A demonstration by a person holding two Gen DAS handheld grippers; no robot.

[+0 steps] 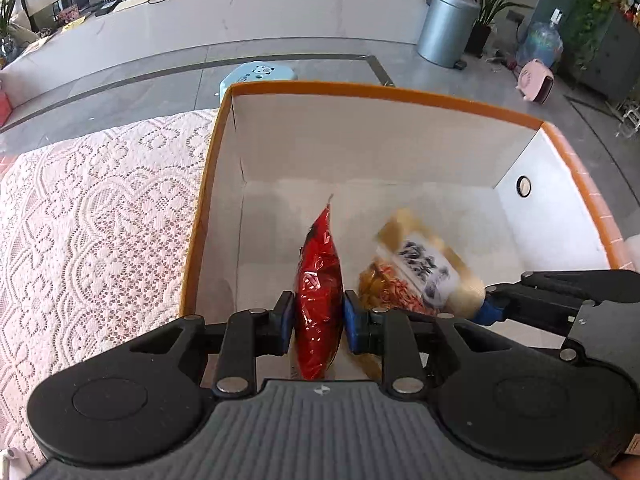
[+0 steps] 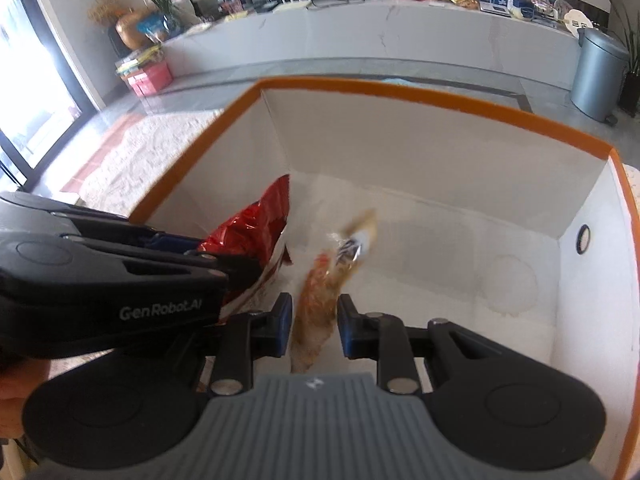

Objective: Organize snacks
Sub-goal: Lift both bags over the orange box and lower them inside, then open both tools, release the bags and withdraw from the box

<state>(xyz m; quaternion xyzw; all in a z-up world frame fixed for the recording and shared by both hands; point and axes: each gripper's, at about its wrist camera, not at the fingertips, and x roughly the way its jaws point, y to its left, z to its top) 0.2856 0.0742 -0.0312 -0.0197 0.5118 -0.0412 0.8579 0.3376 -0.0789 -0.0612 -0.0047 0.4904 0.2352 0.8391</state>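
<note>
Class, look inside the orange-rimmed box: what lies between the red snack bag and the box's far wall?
Nothing: in the left wrist view, bare white floor runs from the red snack bag to the far wall of the box.

Left gripper [image 1: 319, 322] & right gripper [image 2: 313, 326]: black linkage arms w/ silver pivot screws, blue finger pads, ribbed grey centre housing, round black side discs, white "GenRobot.AI" marking.

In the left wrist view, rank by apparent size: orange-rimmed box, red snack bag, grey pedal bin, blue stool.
1. Orange-rimmed box, by far the largest.
2. Red snack bag, though it is nearest the camera.
3. Grey pedal bin, far off, so its true size is unsure.
4. Blue stool, partly hidden behind the box.
</note>
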